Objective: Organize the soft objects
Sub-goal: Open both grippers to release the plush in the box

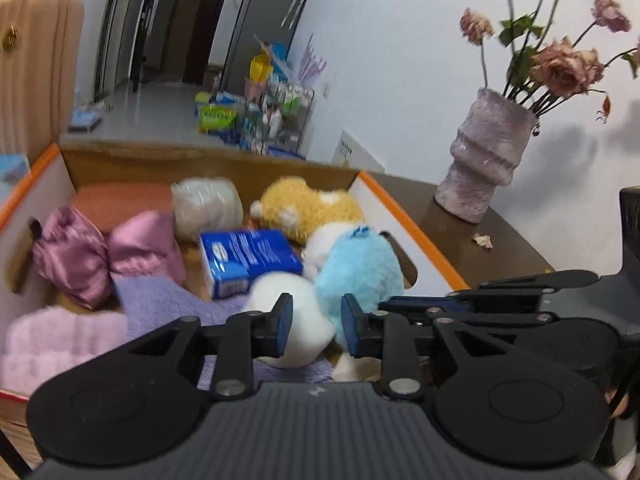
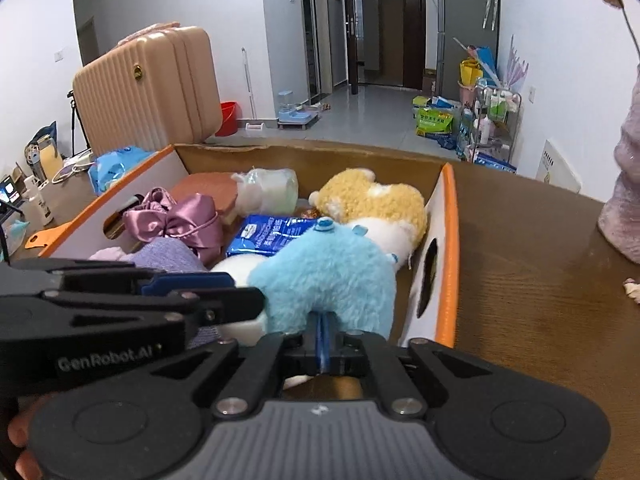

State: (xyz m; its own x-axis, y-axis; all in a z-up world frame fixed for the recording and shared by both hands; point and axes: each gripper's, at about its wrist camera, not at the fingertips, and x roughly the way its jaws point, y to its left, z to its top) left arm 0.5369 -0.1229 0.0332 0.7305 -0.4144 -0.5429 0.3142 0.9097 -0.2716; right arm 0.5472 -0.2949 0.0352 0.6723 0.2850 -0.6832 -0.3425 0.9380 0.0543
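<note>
Right gripper [image 2: 323, 340]: jaws closed, pinching the near edge of the blue plush [image 2: 328, 276], which rests inside the cardboard box [image 2: 448, 216]. Left gripper [image 1: 316, 320]: jaws parted, empty, above the white plush [image 1: 288, 312].

Risk: thin fur pinch may slip; the grippers sit close and may collide.

Clearance: right wall close; bare tabletop [image 2: 520, 280] beyond.

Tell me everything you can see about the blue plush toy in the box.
The blue plush toy is a rounded, fluffy light-blue stuffed animal with small darker-blue nubs on top. It sits at the near right of the cardboard box, leaning against a white plush on its left, with the yellow plush behind it. The right gripper is closed on its near lower edge, fur bunching around the fingers. The left gripper is open just beside it, not gripping it.
</note>
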